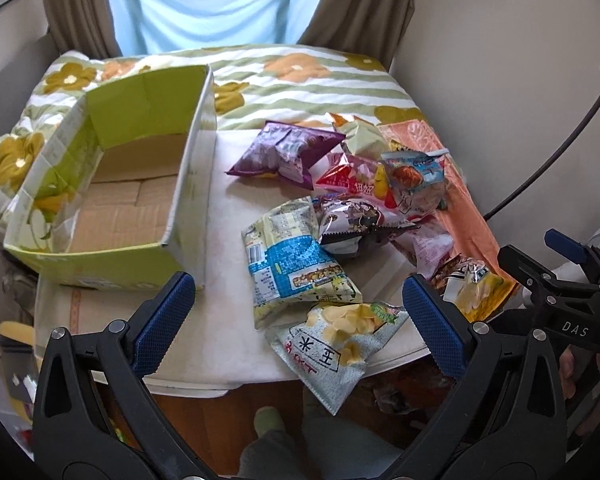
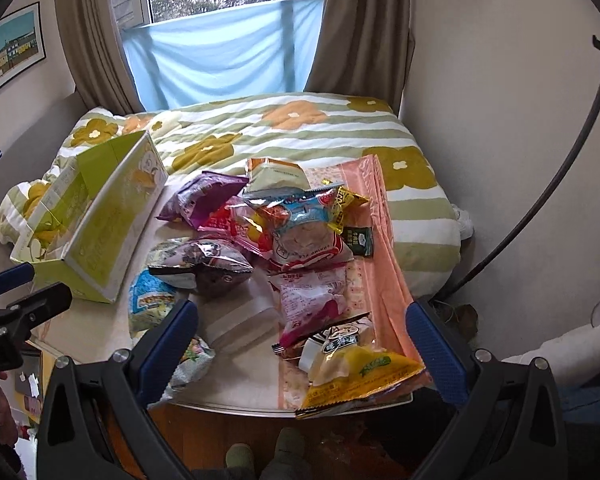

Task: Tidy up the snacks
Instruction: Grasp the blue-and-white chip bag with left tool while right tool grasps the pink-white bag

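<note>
So basically nothing's been sorted yet, as far as I can tell. The green cardboard box [image 1: 112,184] sits on the left side of the tabletop [image 1: 224,216] with its top open, and all I can see inside is bare cardboard floor, no snacks in it. Everything else is a loose pile to the right of it: a purple bag [image 1: 280,152] at the back near the quilt [image 1: 300,80], a red packet [image 1: 348,178] and a blue-topped one [image 1: 416,178] stacked in the middle, a pale green and blue bag [image 1: 292,264] lying flat, and a chip bag [image 1: 340,348] half hanging off the front edge of the tabletop. There's also a yellow bag [image 2: 356,372] at the near right corner on the orange cloth [image 2: 380,240]. The left claw [image 1: 298,320] is spread wide with nothing in it, hovering over the front edge, and the right claw [image 2: 300,344] is equally wide and empty. So my read: the whole pile has yet to go in the box, and that overhanging chip bag looks like the likeliest first grab.
</note>
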